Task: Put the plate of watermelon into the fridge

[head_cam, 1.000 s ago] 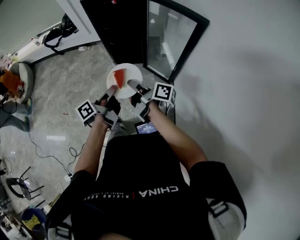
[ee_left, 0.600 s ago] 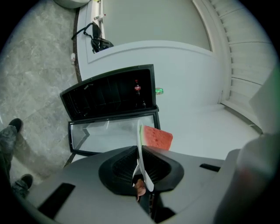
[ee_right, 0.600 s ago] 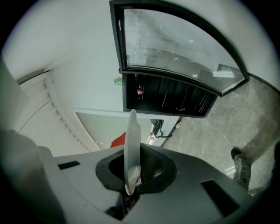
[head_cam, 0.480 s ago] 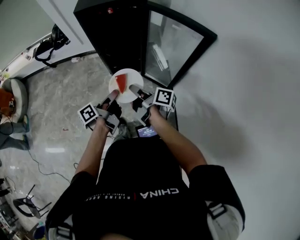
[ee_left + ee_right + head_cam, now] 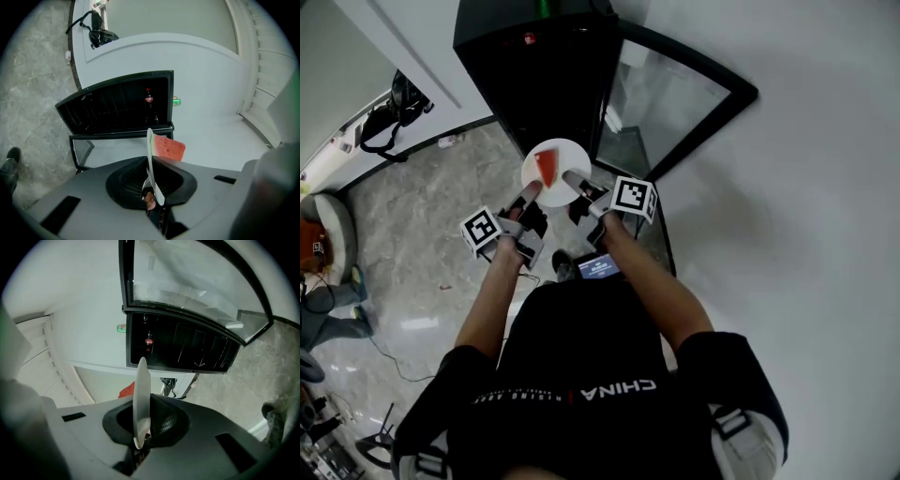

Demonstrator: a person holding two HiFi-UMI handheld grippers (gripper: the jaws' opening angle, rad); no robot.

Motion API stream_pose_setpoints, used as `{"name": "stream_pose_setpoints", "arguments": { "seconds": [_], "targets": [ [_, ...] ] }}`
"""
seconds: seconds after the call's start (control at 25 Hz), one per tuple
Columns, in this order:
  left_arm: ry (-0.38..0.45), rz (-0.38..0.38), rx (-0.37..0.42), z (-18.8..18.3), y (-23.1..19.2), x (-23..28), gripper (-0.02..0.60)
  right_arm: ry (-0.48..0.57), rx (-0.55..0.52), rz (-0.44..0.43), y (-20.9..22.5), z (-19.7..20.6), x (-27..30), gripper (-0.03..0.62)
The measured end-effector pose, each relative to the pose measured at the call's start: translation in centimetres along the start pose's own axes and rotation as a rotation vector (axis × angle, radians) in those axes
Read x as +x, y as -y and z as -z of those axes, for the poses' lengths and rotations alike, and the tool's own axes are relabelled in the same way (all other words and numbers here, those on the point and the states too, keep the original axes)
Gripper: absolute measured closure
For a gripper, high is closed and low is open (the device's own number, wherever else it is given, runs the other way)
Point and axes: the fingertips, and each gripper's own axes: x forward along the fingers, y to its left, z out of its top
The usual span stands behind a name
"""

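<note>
Grey marble floor point(image 5: 422, 272) and a white wall framed the black fridge point(image 5: 534, 75), which stood at 12 o'clock from us. Its glass door point(image 5: 675, 98) hung open toward 1 o'clock. We held one white plate point(image 5: 567, 157) in the air just outside the open cabinet, with one red wedge of watermelon point(image 5: 545, 167) lying on it.

Our left gripper point(image 5: 526, 194) pinched the rim at about 8 o'clock and our right gripper point(image 5: 575, 179) pinched it at about 4 o'clock. In each gripper view the plate ran edge-on between the jaws, which were drawn narrow onto its edge. We judged that two holds on opposite sides served to carry the plate flat, so the slice would not slide. The door standing wide left the dark shelves free to take it.

By count we had one plate, one slice, two grippers, and one fridge with one door. A single red-labelled bottle point(image 5: 148, 97) stood inside.
</note>
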Motion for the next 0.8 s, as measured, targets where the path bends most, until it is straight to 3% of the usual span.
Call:
{"name": "stream_pose_setpoints", "arguments": {
  "seconds": [0.36,0.8],
  "targets": [
    [-0.046,0.000,0.020,-0.1,-2.5,0.8,0.541,0.044,-0.004,0.017,2.3,-0.1,0.2,0.574],
    [-0.001,0.044,0.003,0.9,3.0,0.4,0.540,0.031,-0.013,-0.023,-2.7,-0.7,-1.5,0.574]
  ]
}}
